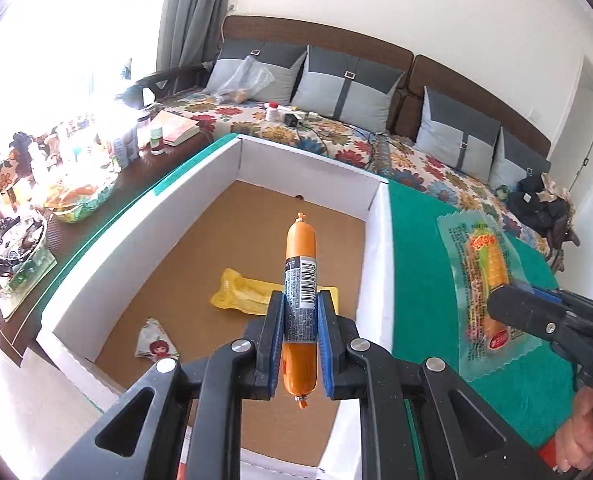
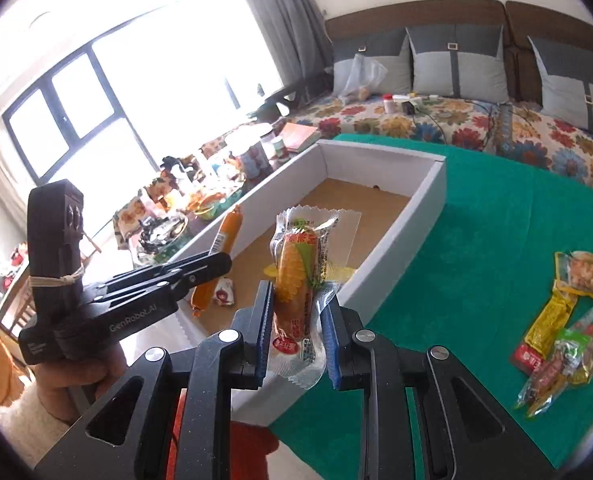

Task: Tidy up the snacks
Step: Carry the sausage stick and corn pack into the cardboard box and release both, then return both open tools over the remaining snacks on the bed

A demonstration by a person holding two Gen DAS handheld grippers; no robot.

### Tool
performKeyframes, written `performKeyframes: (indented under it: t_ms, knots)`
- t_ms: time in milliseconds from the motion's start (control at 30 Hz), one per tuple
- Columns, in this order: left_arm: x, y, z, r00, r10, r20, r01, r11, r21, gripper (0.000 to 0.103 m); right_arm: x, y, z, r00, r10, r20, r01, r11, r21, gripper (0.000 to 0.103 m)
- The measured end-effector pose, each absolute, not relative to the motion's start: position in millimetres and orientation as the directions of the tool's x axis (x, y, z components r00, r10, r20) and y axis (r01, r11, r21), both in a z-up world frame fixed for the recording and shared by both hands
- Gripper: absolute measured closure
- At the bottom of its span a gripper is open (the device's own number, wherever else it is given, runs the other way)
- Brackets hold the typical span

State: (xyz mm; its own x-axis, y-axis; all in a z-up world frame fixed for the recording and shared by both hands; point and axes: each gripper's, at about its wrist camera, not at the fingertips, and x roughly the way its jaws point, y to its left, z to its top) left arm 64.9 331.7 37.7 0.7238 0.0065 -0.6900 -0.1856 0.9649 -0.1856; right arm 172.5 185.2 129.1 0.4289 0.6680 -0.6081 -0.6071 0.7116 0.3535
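Observation:
My left gripper [image 1: 301, 308] is shut on an orange sausage stick [image 1: 301, 256] and holds it above the white cardboard box [image 1: 108, 240]. In the right wrist view the sausage [image 2: 230, 226] and left gripper [image 2: 216, 266] hang over the box's [image 2: 432, 196] left side. My right gripper [image 2: 298, 312] is shut on a clear-wrapped corn snack [image 2: 298, 268], held over the box's near right corner. In the left wrist view the corn packet [image 1: 484, 276] and right gripper [image 1: 496, 304] show over the green cloth. A yellow packet [image 1: 244, 292] and a small cartoon-printed packet [image 1: 156, 340] lie inside the box.
A pile of several snack packets [image 2: 564, 320] lies on the green cloth [image 2: 496, 220] to the right. A cluttered side table [image 1: 56, 184] stands left of the box. A floral sofa with grey cushions [image 1: 336, 80] runs behind.

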Motion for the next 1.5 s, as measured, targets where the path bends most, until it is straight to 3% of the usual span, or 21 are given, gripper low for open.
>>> performKeyframes:
  t_ms: [67, 133, 167, 200, 267, 433, 533, 667, 867, 1133, 1500]
  knots:
    - [67, 349, 18, 0.681, 0.063, -0.730, -0.247, 0.958, -0.148, 0.085, 179, 215, 124, 0.393, 0.675, -0.624, -0.634, 0.691, 0.348, 0.076]
    - [68, 362, -2, 0.636, 0.079, -0.768, -0.288, 0.947, -0.141, 0.060, 185, 231, 115, 0.363, 0.663, -0.655, -0.632, 0.692, 0.350, 0.062]
    - [65, 366, -10, 0.626, 0.086, -0.775, -0.305, 0.942, -0.142, 0.039, 187, 233, 111, 0.367, 0.658, -0.658, -0.626, 0.698, 0.349, 0.046]
    - [62, 366, -16, 0.629, 0.096, -0.772, -0.320, 0.936, -0.144, 0.029, 186, 230, 110, 0.381, 0.657, -0.651, -0.620, 0.704, 0.347, 0.043]
    - [50, 364, -20, 0.650, 0.101, -0.753, -0.328, 0.931, -0.159, 0.024, 181, 213, 108, 0.407, 0.657, -0.635, -0.613, 0.712, 0.344, 0.040]
    - [40, 329, -11, 0.688, 0.034, -0.725, -0.289, 0.929, -0.230, 0.022, 172, 136, 76, 0.526, 0.549, -0.650, -0.546, 0.804, 0.236, 0.032]
    - [42, 286, 8, 0.721, -0.048, -0.691, -0.195, 0.943, -0.270, 0.020, 164, 63, 33, 0.609, 0.386, -0.693, -0.447, 0.889, 0.102, 0.031]
    - [55, 205, 29, 0.745, -0.153, -0.649, -0.022, 0.967, -0.253, 0.004, 159, -47, -20, 0.629, 0.176, -0.758, -0.252, 0.968, 0.016, 0.031]
    - [103, 88, -16, 0.643, -0.222, -0.733, 0.147, 0.975, -0.166, 0.000, 151, -172, -46, 0.654, -0.046, -0.755, 0.061, 0.998, -0.008, 0.031]
    - [167, 60, -115, 0.528, -0.109, -0.842, -0.005, 0.991, -0.132, 0.001, 181, -214, -55, 0.588, -0.061, -0.807, 0.140, 0.990, 0.028, 0.031]
    - [203, 61, -142, 0.563, -0.009, -0.827, -0.002, 1.000, -0.012, 0.000, 188, -215, -70, 0.563, -0.045, -0.825, 0.113, 0.993, 0.023, 0.029]
